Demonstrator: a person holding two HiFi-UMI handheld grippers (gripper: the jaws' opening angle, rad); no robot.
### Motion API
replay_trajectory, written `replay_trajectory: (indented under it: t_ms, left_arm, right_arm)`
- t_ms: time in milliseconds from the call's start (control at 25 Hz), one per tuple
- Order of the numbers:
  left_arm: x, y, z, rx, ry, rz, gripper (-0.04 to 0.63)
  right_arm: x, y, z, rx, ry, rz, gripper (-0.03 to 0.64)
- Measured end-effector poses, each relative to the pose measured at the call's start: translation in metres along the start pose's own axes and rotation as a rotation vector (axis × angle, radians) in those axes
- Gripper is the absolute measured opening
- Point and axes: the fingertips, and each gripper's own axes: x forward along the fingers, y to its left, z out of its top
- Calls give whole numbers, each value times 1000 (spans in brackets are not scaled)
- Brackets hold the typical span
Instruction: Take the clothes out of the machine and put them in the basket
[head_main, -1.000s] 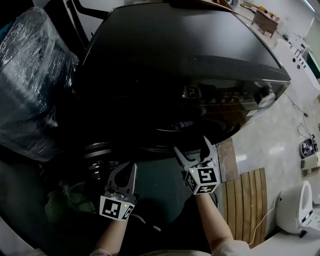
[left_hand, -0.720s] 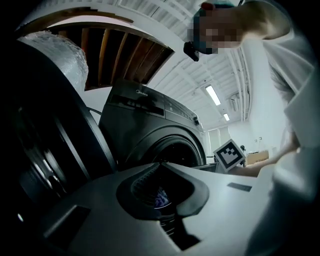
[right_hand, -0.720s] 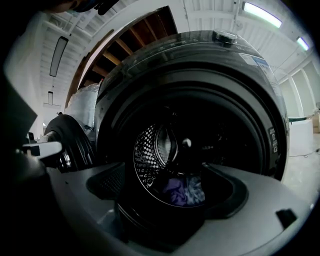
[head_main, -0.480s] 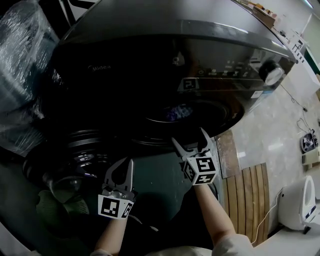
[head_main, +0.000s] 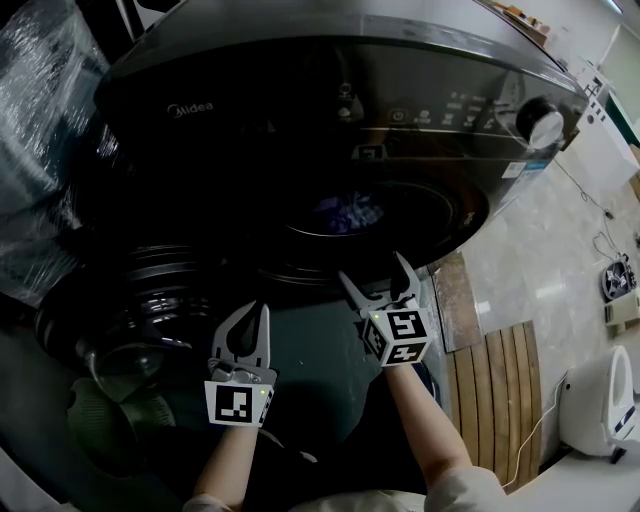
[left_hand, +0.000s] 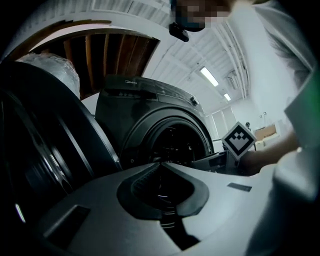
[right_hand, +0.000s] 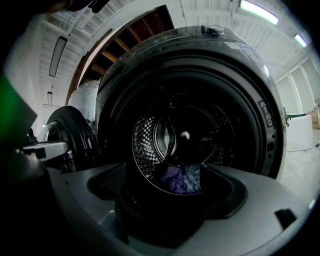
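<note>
Washer (head_main: 300, 90) fills most of the head view, front leaning over us. Its door (head_main: 140, 300) stands open to our L, so the round port (head_main: 455, 225) is unblocked from the front. The port's rim is the tightest edge here. The door's edge sits just L of the L gripper (head_main: 248, 322), and in the left gripper view the door (left_hand: 45, 150) walls off that whole side. A plastic-wrapped bundle (head_main: 45, 120) crowds the washer's L flank. To the R there's open floor w/ a wood slat panel (head_main: 490, 400) and pale tiles (head_main: 540, 270). Low L, under the door, we see a green thing (head_main: 110, 420), too dark to tell what it is.

R gripper (head_main: 373, 270): jaws spread wide, nothing between them, held just outside the port's lower rim. Its own view looks straight into the perforated drum (right_hand: 147, 135).

Clothes (right_hand: 181, 179), purple-blue, lie at the drum's bottom, ahead of the R gripper (right_hand: 167, 170) and apart from it. In the head view they show as a blue patch (head_main: 345, 212) inside the port.

L gripper (left_hand: 160, 165): tips pressed together, empty. It sits lower and L of the R gripper, aimed at the port and farther from the clothes.
</note>
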Motion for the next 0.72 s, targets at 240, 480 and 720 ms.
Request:
replay_trajectory:
  t_ms: [240,480,720]
  left_arm:
    - [-1,11,1,-21,-9,61,20]
    - [-4,10,0,-14,-4,62,20]
    - [-6,7,-1,-36,-4,51,20]
  right_arm:
    - [3,-1,-5,-17,7,-9,453]
    - [12,-3,-10,-20,19,-4,445]
    - [26,-3,-14,-24,29,-3,442]
